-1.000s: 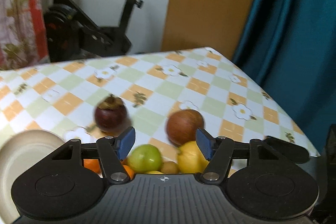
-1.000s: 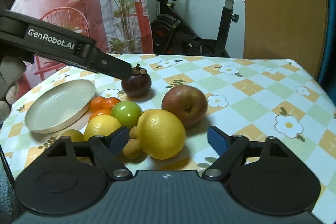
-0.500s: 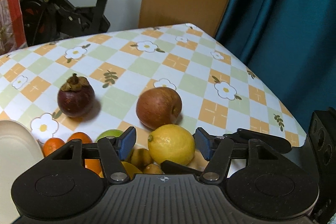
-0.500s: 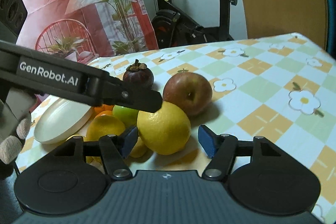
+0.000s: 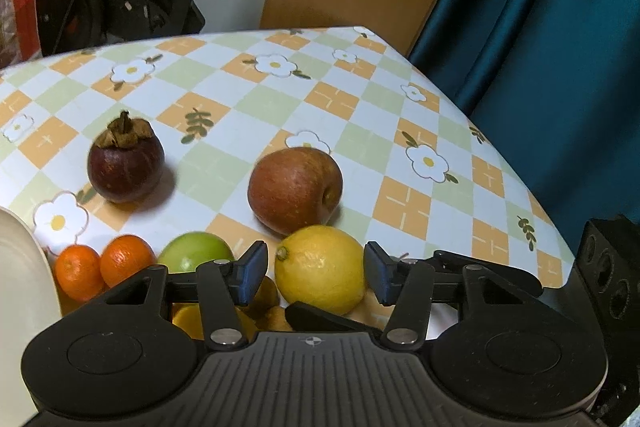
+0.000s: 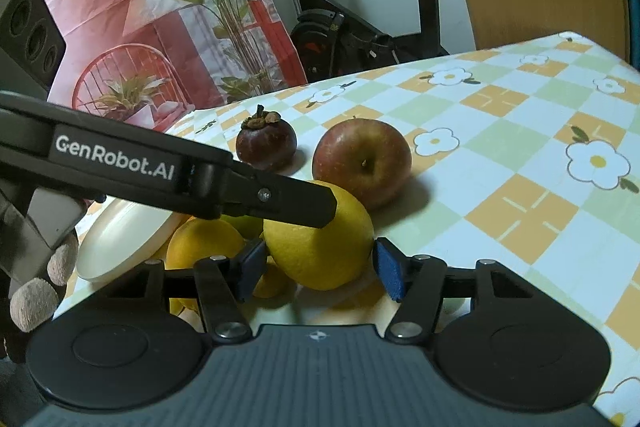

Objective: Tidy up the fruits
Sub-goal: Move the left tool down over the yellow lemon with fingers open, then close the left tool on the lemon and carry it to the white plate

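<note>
the worktop carries all the fruit in one tight group near its front edge, and a pale plate lies at the left side of the group, with nothing on it that i can see.

both of your tools are around the same lemon. the left tool is open, with one blue pad on each side of the lemon and a small gap on both sides, so it holds nothing yet. the right tool is also open around this lemon from the other direction, its pads very near the skin but not pressing. in the right wrist view one finger of the left tool lies over the top of the lemon. if you close both tools, i think they can hit each other or push the lemon out, so only one should take it.

the apple touches the lemon at the back. the green fruit, a second yellow fruit and some small yellowish ones lie close beside and under it. a sideways pull may roll them.

the mangosteen stands apart at the back left. the two small oranges lie beside the plate rim, and a pushed fruit could knock them.
</note>
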A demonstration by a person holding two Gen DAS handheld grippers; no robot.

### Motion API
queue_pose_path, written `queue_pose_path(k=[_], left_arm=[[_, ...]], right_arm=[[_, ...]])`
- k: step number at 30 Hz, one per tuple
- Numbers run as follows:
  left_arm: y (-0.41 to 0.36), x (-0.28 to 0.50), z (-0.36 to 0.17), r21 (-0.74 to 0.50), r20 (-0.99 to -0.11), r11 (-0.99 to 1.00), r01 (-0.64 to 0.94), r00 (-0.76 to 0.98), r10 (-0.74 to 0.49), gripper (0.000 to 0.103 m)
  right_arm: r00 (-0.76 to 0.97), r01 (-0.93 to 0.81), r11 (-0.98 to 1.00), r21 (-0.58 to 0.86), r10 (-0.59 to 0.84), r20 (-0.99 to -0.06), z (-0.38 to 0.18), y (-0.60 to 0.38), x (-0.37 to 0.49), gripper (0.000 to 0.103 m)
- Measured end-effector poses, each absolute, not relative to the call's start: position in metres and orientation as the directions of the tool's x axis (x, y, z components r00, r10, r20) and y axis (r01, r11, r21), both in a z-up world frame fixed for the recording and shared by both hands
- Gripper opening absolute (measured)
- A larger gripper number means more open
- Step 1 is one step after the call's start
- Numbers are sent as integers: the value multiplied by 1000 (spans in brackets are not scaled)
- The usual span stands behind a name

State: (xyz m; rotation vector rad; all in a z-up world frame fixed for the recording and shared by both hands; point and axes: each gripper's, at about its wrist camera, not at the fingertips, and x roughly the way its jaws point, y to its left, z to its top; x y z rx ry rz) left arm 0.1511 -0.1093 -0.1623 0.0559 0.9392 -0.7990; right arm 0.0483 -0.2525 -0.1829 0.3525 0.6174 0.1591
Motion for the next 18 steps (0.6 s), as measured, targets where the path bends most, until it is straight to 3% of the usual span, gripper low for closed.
queue_pose_path(k=[18], left_arm=[[-68, 146, -117, -291, -647, 708, 644, 413, -641, 55]], right_arm=[[815, -51, 942, 332, 232, -531, -133, -227, 55, 61]])
